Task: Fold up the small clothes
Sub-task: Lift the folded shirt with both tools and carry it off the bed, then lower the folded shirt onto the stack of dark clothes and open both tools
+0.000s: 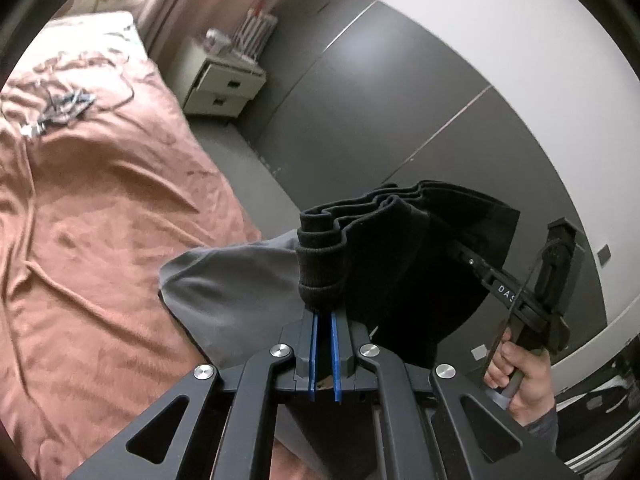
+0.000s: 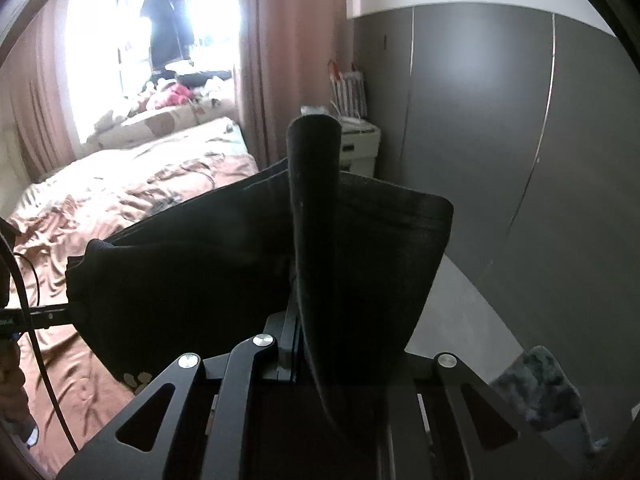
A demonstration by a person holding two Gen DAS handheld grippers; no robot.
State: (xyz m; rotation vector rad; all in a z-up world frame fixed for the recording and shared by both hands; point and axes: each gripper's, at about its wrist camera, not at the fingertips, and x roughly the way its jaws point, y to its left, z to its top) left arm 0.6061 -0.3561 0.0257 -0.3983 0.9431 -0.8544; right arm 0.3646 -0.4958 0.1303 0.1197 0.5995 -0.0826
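Note:
A black garment (image 1: 404, 264) hangs in the air between my two grippers, doubled into several layers. My left gripper (image 1: 324, 314) is shut on its ribbed hem, which bunches just past the blue pads (image 1: 335, 344). My right gripper (image 1: 460, 250), carried by a hand (image 1: 520, 376), is shut on the garment's far side. In the right wrist view the black garment (image 2: 200, 272) spreads wide and a fold stands up over my right gripper (image 2: 298, 312), hiding its fingertips. The left gripper (image 2: 66, 314) meets the cloth at the far left. A grey cloth (image 1: 240, 292) lies on the bed under the garment.
The bed (image 1: 100, 220) has a rumpled pink-brown cover, with a small dark heap (image 1: 64, 106) further up it. A white nightstand (image 1: 224, 84) stands beside the bed, against grey wardrobe doors (image 1: 380, 120). A grey rug (image 2: 540, 384) lies on the floor.

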